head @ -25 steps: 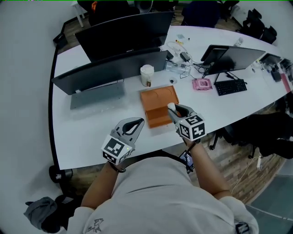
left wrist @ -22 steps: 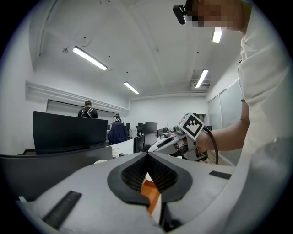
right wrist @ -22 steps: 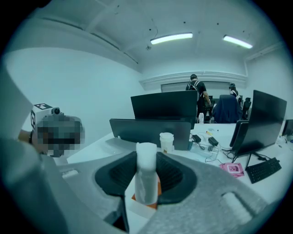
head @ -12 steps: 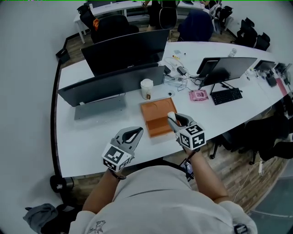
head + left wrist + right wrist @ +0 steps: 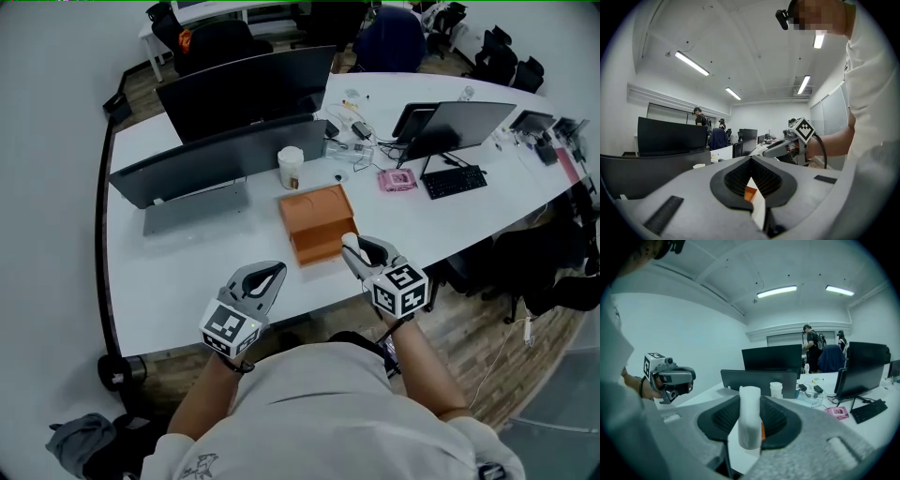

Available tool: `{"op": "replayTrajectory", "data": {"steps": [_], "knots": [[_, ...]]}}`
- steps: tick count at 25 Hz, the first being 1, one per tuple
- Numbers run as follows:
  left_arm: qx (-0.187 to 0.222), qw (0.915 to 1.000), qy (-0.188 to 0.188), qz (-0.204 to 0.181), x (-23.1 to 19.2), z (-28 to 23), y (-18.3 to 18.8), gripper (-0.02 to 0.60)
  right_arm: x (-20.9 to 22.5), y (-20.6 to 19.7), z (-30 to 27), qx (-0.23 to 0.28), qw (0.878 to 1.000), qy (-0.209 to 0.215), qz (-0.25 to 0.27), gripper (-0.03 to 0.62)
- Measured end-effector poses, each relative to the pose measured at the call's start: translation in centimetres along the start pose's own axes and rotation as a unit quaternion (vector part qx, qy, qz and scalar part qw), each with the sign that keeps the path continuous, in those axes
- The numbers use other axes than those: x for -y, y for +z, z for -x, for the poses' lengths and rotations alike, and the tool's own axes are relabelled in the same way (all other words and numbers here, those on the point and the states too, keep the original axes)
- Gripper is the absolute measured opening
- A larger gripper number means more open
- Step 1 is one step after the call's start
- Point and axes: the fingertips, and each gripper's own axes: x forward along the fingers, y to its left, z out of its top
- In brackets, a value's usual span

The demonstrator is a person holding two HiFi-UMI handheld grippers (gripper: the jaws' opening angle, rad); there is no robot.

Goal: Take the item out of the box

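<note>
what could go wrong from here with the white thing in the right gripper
1. The right gripper pinches the white item right at its jaw tips, one end poking past them, so it may tilt or slip.
2. It hangs near the front edge of the table; a drop could reach the floor.
3. The left gripper is shut and off the orange box, so a bump could shove it.

The item (image 5: 749, 420) between the grey fingers of the right gripper (image 5: 359, 247) is plain white. Just ahead of those fingers, the box (image 5: 317, 225) is orange, on a white table (image 5: 178, 281). The left gripper (image 5: 275, 273) is grey too. Both carry cubes patterned in black-and-white squares.
</note>
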Motion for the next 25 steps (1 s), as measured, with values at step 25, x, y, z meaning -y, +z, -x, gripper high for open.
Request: {"op": "replayTrajectory", "data": {"steps": [25], "knots": [[0.001,0.9969,0.076,0.02,15.0,-4.4,-1.1,-0.002,3.4,-4.2,14.8,0.028,0.995,0.085,0.04,0.13]]}}
